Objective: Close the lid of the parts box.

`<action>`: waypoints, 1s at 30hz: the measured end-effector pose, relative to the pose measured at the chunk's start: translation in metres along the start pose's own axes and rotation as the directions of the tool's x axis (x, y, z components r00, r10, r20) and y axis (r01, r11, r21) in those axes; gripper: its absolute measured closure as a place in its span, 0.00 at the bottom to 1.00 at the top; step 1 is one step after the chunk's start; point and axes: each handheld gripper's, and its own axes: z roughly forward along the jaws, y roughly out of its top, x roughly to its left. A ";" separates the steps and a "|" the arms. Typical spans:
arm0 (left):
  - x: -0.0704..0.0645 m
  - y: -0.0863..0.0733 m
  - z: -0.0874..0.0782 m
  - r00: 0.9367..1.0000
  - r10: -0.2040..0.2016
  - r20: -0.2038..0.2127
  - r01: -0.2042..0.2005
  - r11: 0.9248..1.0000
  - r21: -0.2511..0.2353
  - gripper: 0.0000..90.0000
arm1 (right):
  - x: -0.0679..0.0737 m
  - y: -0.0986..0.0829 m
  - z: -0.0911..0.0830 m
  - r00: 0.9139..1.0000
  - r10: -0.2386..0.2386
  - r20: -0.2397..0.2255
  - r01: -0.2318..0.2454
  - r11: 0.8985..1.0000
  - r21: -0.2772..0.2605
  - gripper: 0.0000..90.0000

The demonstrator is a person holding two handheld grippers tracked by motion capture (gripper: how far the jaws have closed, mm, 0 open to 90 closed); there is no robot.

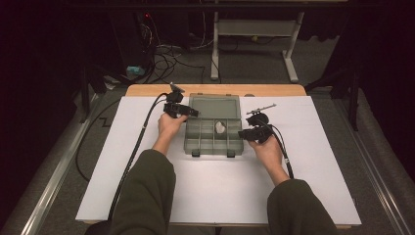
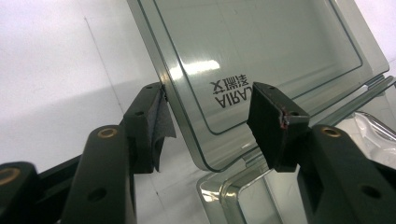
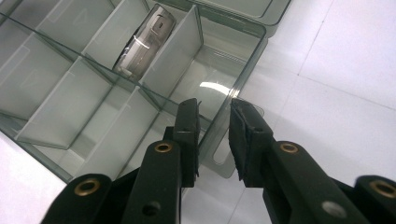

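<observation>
Meanwhile left gripper (image 2: 205, 123) gapes astride the lid (image 2: 261, 51); right gripper (image 3: 214, 135) parted astride the box (image 3: 236, 95) wall.

I can read one marking: raised lettering moulded into the clear lid (image 2: 261, 51) of the compartment box, seen upside down in my left gripper view. It reads "AIRAJ" in Latin capitals, as far as I can make out, with a line of Chinese characters just beside it that I cannot decipher. The lettering sits near the lid's lower corner, between my left gripper's jaws. I find nothing else readable on the box, the tabletop, or the grippers.
</observation>
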 end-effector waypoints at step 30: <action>-0.028 -0.002 -0.028 0.985 0.122 -0.122 -0.128 0.991 -0.048 0.63 | 0.001 -0.001 0.000 1.000 0.019 0.009 -0.019 1.000 -0.004 0.82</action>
